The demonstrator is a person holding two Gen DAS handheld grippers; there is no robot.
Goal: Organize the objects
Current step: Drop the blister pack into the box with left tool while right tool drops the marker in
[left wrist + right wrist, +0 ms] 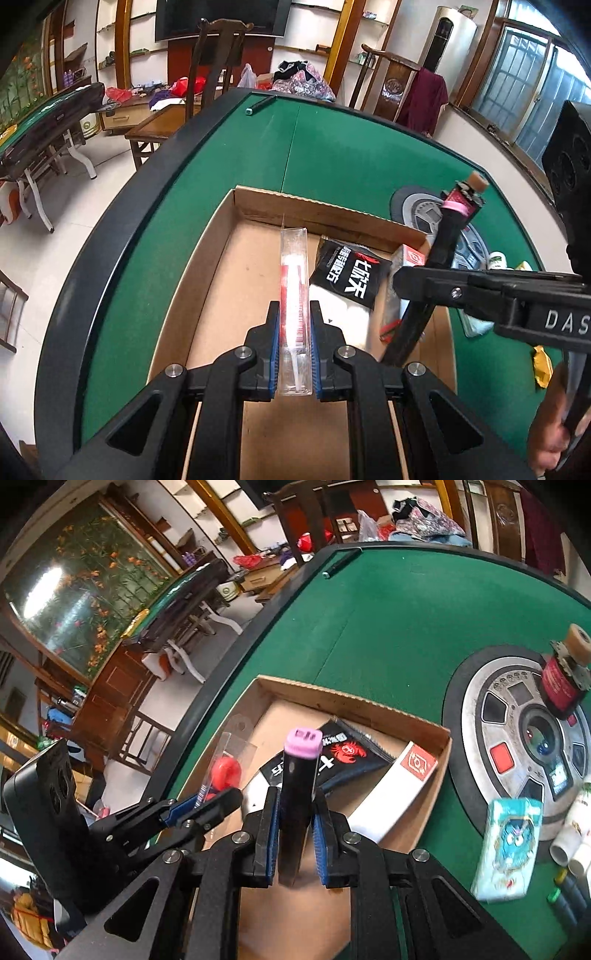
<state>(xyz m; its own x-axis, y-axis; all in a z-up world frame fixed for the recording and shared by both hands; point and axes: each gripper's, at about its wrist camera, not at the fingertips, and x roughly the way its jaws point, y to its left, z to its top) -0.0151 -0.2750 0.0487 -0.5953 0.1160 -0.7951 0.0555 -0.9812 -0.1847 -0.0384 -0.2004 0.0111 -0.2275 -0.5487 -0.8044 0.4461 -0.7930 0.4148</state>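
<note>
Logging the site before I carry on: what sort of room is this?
Most likely a home living room used for mahjong: a green felt mahjong table with a central control dial, carved wooden chairs, and a wall-mounted television.

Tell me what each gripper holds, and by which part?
Left gripper: clear plastic tube, near its lower end. Right gripper: black stick with pink cap, lower half.

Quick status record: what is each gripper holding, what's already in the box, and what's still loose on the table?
left gripper: shut on clear tube
right gripper: shut on black stick with pink cap
box: black packet, white carton
table: blue pack, white bottles, red spool, dark pen
</note>
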